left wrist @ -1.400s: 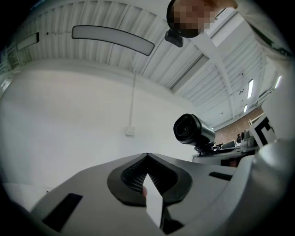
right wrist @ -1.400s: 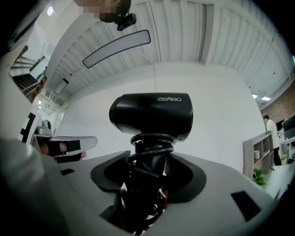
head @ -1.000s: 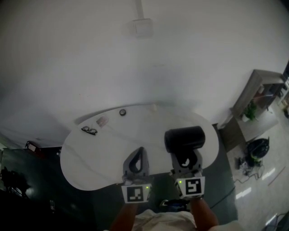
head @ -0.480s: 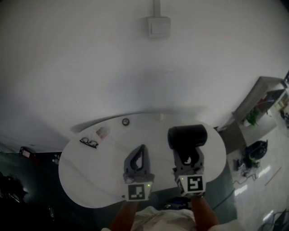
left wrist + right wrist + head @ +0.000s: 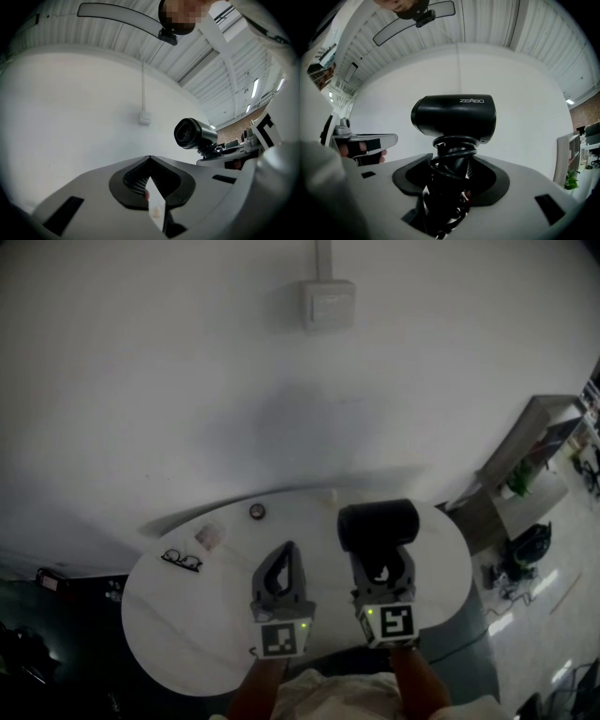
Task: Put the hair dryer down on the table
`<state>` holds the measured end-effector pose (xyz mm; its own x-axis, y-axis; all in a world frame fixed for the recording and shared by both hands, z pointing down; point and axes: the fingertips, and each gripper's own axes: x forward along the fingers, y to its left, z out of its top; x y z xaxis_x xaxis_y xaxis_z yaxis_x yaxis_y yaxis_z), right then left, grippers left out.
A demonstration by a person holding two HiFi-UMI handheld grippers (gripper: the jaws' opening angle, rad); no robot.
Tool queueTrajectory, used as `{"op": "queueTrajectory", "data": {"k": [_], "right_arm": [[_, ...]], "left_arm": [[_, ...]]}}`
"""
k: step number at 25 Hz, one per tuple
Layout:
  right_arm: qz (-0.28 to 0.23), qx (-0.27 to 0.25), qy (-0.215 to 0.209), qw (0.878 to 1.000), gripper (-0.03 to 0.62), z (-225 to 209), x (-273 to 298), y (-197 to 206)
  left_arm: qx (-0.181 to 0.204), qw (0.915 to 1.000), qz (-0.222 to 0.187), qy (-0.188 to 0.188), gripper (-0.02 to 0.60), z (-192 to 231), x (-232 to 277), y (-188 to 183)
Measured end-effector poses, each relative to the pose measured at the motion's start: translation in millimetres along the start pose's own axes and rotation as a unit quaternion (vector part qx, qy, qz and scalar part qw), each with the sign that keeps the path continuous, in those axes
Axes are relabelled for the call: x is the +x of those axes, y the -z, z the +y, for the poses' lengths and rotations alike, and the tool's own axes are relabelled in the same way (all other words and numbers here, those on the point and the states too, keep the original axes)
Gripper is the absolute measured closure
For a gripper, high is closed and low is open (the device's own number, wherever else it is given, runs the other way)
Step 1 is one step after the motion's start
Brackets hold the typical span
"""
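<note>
A black hair dryer (image 5: 378, 524) stands upright above the white oval table (image 5: 178, 615), its barrel lying crosswise. My right gripper (image 5: 380, 566) is shut on its handle, where the cord is coiled. In the right gripper view the hair dryer (image 5: 453, 117) fills the middle, its handle wedged between the jaws. My left gripper (image 5: 282, 568) is held beside it to the left, its jaws shut with nothing between them. In the left gripper view the left gripper (image 5: 150, 161) points at the wall and the hair dryer (image 5: 194, 133) shows at right.
On the table's far left lie black glasses (image 5: 181, 561) and a small pale object (image 5: 208, 535); a dark round item (image 5: 257, 512) sits near the far edge. A wall switch box (image 5: 328, 304) is above. Shelving (image 5: 530, 460) and floor clutter stand to the right.
The view has shifted, so the table sits a little lower in the frame. Both grippers and the hair dryer keep about the same place over the table.
</note>
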<state>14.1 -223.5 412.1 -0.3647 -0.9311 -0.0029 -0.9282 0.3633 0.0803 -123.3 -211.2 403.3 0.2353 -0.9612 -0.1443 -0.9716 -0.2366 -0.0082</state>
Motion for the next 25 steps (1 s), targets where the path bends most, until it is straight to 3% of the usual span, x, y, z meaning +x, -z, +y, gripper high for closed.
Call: {"op": "queueTrajectory", "data": {"k": [7,15,19,25], "right_arm": [[0.037,0.005,-0.011,0.999,0.359,-11.2,12.9,23.7],[0.134,0.021,-0.015,0.991,0.359,-26.9,35.0,89.0],[0.204,0.034,-0.019,0.978,0.359,-28.8,42.3,131.5],[0.325,0.051,-0.031,0.944,0.359,-29.3,52.8,197.0]], "left_arm": [[0.010,0.9999,0.009,-0.010,0.581,-6.8,11.7,9.5],[0.019,0.9997,0.006,-0.015,0.581,-19.5,24.1,11.6],[0.017,0.9997,0.006,-0.018,0.581,-20.1,25.8,12.1],[0.022,0.9994,0.018,-0.018,0.581,-20.7,31.4,18.9]]}}
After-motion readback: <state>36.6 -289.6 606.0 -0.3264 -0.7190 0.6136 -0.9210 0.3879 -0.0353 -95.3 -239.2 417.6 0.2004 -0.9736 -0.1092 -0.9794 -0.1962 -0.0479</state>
